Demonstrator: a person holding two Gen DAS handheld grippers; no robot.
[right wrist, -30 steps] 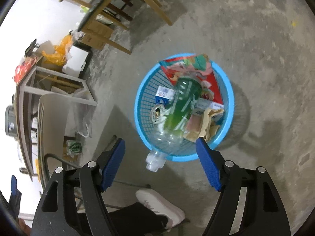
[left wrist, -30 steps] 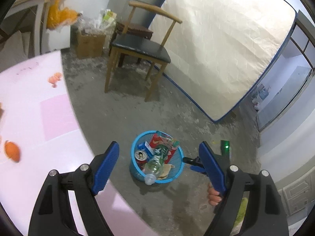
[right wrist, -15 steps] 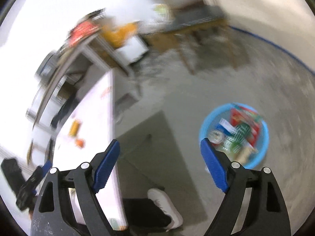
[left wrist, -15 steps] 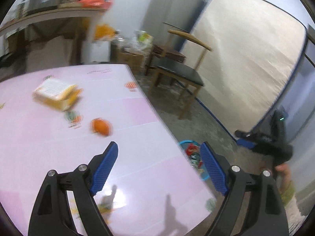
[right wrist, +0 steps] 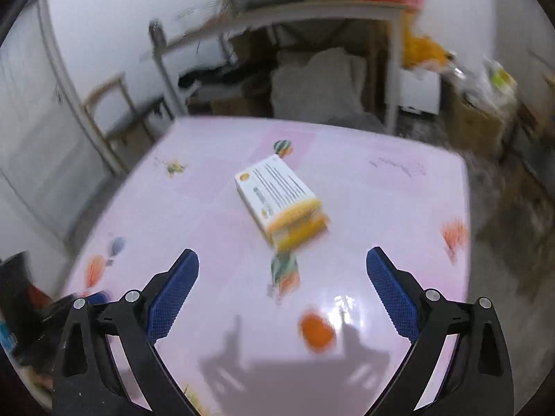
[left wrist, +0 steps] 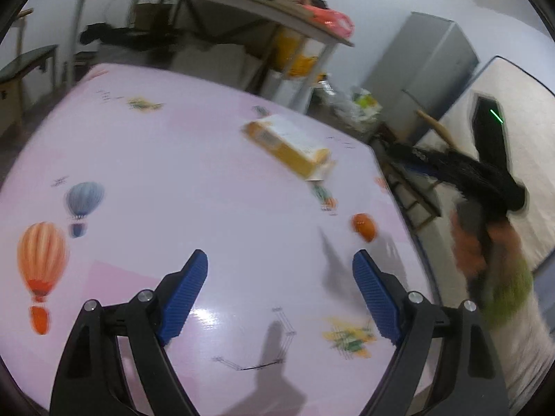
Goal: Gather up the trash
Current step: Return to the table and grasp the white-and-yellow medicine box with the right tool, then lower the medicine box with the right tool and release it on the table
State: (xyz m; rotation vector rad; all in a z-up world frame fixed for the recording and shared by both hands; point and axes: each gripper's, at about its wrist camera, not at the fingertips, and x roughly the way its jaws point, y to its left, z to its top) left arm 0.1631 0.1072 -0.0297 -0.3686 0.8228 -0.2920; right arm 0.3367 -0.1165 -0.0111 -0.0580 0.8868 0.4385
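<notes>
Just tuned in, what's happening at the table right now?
A person holds two hand-held grippers over the pink balloon-print table. The left hand-held gripper is open and empty; the right hand-held gripper is empty too, its jaws just opening wider. Two pieces remain on the table, untouched: a yellow-and-white cardboard box and a small orange object.

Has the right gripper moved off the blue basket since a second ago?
Yes. The right gripper has swung from above the floor basket up to the pink table, now facing the box; its empty jaws have just been opening.
</notes>
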